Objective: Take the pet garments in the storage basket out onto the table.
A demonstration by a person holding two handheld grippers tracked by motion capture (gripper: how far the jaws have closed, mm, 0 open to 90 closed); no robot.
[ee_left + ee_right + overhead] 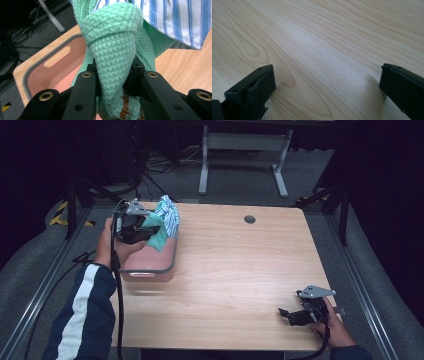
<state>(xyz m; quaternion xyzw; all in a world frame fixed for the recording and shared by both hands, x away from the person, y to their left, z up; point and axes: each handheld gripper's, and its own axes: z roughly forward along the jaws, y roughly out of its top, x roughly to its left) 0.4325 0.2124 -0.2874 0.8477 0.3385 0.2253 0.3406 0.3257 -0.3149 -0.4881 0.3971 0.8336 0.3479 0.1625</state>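
Right, main risk first: my left gripper (113, 75) is clamped on a mint-green waffle-knit cloth (112, 50), and a blue-and-white striped fabric (175, 17) is draped just above and beyond the jaws, touching the green one. If the two are tangled, I judge a pull drags both together, or the striped piece slides off onto the light wooden table (240, 265). The grip looks narrow too, only a bunched fold sits between the jaws, so a quick tug could slip it free. The cloth also hangs over the pink rounded plastic bin with a grey rim (150, 262), directly below and ahead of the left jaws; a sideways yank could catch that rim and shift the bin toward the table's left edge, which it sits near.

Pose: in the high view the left hand (107, 245) holds its gripper raised over the bin's far end, jaws pointing right into the cloth bundle, forearm in a dark sleeve with a white stripe (82, 315) coming up from below. A brown stitched patch shows low on the green cloth, between the jaws.

The right gripper (292, 314) is well apart from all this, low at the near right corner, jaws spread wide, nothing between them, bare wood ahead. The right hand (337, 325) grips it from behind, jaws pointing left.
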